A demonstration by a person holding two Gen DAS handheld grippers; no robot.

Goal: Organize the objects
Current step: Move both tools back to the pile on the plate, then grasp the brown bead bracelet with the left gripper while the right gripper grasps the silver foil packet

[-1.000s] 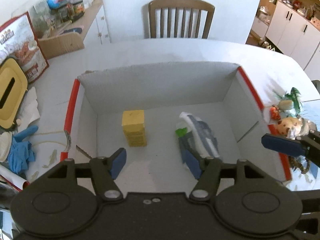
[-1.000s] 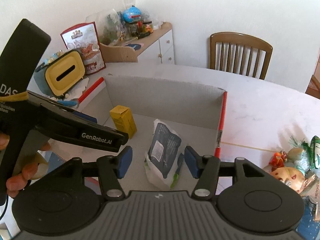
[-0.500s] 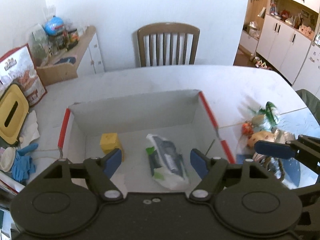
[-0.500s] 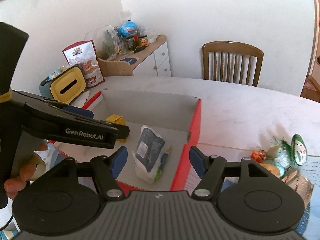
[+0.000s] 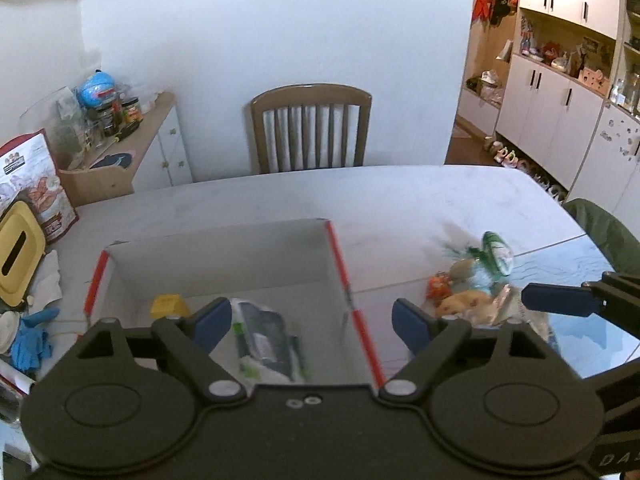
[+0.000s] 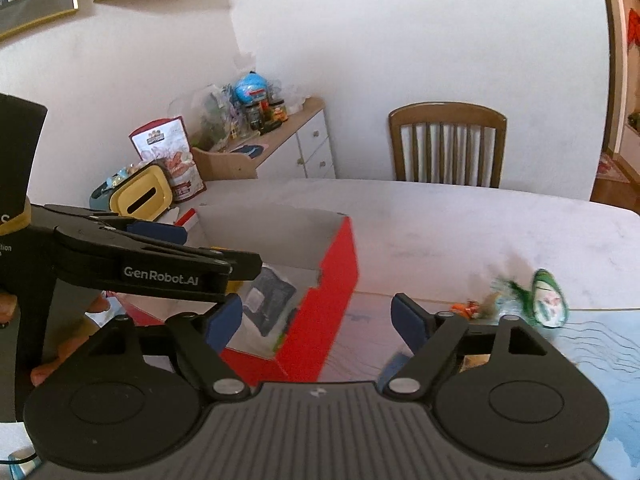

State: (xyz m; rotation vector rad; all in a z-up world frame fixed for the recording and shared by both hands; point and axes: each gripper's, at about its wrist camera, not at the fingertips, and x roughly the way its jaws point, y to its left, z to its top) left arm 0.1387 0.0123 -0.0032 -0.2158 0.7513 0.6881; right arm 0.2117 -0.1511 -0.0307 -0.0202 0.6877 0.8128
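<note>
An open cardboard box (image 5: 216, 256) with red outer sides and red-edged rims sits on the pale, matte table (image 5: 400, 200). Its grey-white inside holds two things: a small yellow carton (image 5: 168, 305) near the left wall, and a soft grey-and-white plastic packet (image 5: 266, 340) with green trim lying flat on the floor of the box, just right of the carton. In the right wrist view the box shows its glossy red side wall, with the packet visible over a notch in the rim.

The left gripper (image 5: 308, 320) hovers above the near edge of the box, its blue-padded jaws spread wide with nothing between them. The right gripper (image 6: 316, 316) is likewise spread and empty, held above the table to the right of the box.

On the table to the right of the box, well apart from it, lies a loose heap of small objects (image 5: 472, 280) — a green-and-white crinkly wrapper, something orange, a tan rounded piece and a bit of clear plastic. They rest partly on a light blue mat (image 5: 568, 336) with a fine line pattern; motion blur hides finer detail.

At the table's left edge lie a yellow lidded bin (image 5: 18, 256) with a slot, blue gloves (image 5: 28, 344) and a printed bag (image 5: 32, 184). A slatted wooden chair (image 5: 310, 128) stands at the far side.
</note>
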